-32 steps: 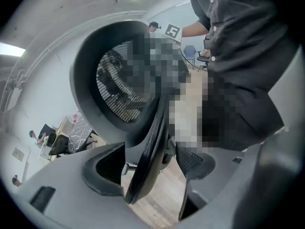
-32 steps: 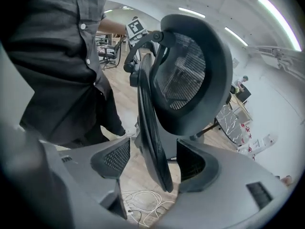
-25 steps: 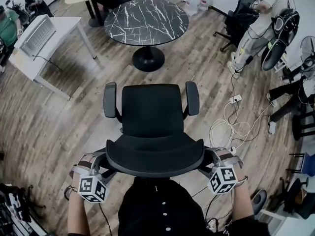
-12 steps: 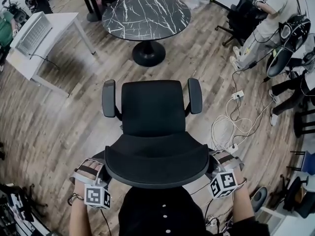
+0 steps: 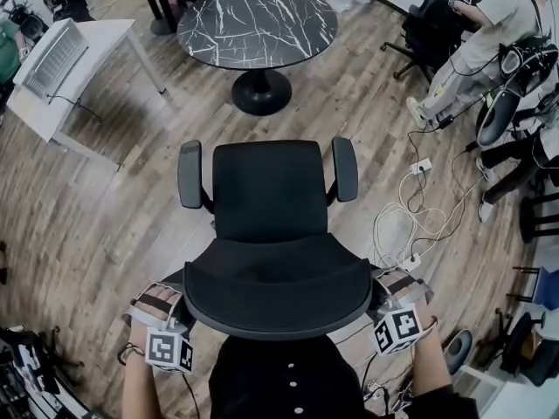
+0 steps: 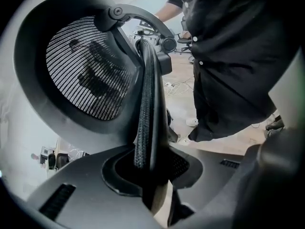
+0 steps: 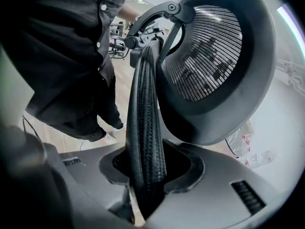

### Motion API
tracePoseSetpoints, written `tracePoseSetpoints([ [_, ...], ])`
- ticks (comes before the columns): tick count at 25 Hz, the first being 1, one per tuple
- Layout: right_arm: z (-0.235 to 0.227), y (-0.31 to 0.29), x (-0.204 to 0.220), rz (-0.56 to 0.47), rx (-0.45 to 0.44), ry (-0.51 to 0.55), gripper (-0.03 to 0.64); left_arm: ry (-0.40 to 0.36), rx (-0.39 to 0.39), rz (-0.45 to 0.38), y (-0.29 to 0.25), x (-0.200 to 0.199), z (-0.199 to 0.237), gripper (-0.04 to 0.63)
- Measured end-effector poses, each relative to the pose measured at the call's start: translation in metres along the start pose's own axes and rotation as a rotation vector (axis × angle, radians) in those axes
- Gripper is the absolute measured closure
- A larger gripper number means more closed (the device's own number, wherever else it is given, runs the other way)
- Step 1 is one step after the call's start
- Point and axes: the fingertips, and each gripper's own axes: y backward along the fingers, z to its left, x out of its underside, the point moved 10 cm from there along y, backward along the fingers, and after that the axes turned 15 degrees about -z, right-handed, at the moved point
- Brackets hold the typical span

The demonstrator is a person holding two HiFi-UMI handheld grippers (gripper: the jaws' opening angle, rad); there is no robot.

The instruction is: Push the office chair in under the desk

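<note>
A black office chair (image 5: 271,190) stands on the wood floor just in front of me, with its mesh backrest (image 5: 278,282) nearest. My left gripper (image 5: 183,297) is at the backrest's left edge. My right gripper (image 5: 377,293) is at its right edge. In the left gripper view the padded backrest rim (image 6: 145,104) runs down between the jaws of the left gripper (image 6: 147,175), which are closing onto it. The right gripper view shows the same: the rim (image 7: 145,113) is held in the closing right gripper (image 7: 145,175). A white desk (image 5: 105,37) stands far left.
A round marble-top table (image 5: 256,20) on a pedestal stands straight beyond the chair. Cables and a power strip (image 5: 421,168) lie on the floor at the right. People and another black chair (image 5: 437,24) are at the far right. A keyboard (image 5: 52,59) lies on the white desk.
Both grippers have closed in on the backrest's side edges, and their marker cubes sit a little lower in view. The chair itself has barely shifted.
</note>
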Motion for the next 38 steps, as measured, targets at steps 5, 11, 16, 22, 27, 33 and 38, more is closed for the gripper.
tracePoseSetpoints([
  [5, -0.001, 0.001, 0.0, 0.0, -0.007, 0.004, 0.465, -0.001, 0.019, -0.021, -0.002, 0.002, -0.001, 0.486],
  [11, -0.006, -0.001, 0.0, 0.0, -0.009, -0.001, 0.465, 0.008, 0.021, -0.028, -0.002, 0.005, 0.005, 0.488],
  [16, -0.016, -0.007, 0.0, 0.003, -0.008, 0.004, 0.466, 0.006, 0.016, -0.02, -0.004, 0.01, 0.016, 0.491],
  [22, -0.03, -0.013, 0.001, 0.006, -0.029, 0.011, 0.479, 0.0, 0.007, -0.029, -0.007, 0.017, 0.025, 0.492],
  [27, -0.04, -0.016, -0.002, 0.006, -0.018, 0.004, 0.477, -0.004, 0.003, -0.037, -0.007, 0.022, 0.04, 0.492],
  [33, -0.051, -0.021, 0.002, 0.012, 0.0, 0.001, 0.474, -0.02, 0.003, -0.049, -0.016, 0.032, 0.051, 0.492],
  [38, -0.066, -0.023, 0.009, 0.023, 0.001, -0.004, 0.476, -0.018, 0.012, -0.051, -0.023, 0.032, 0.071, 0.494],
])
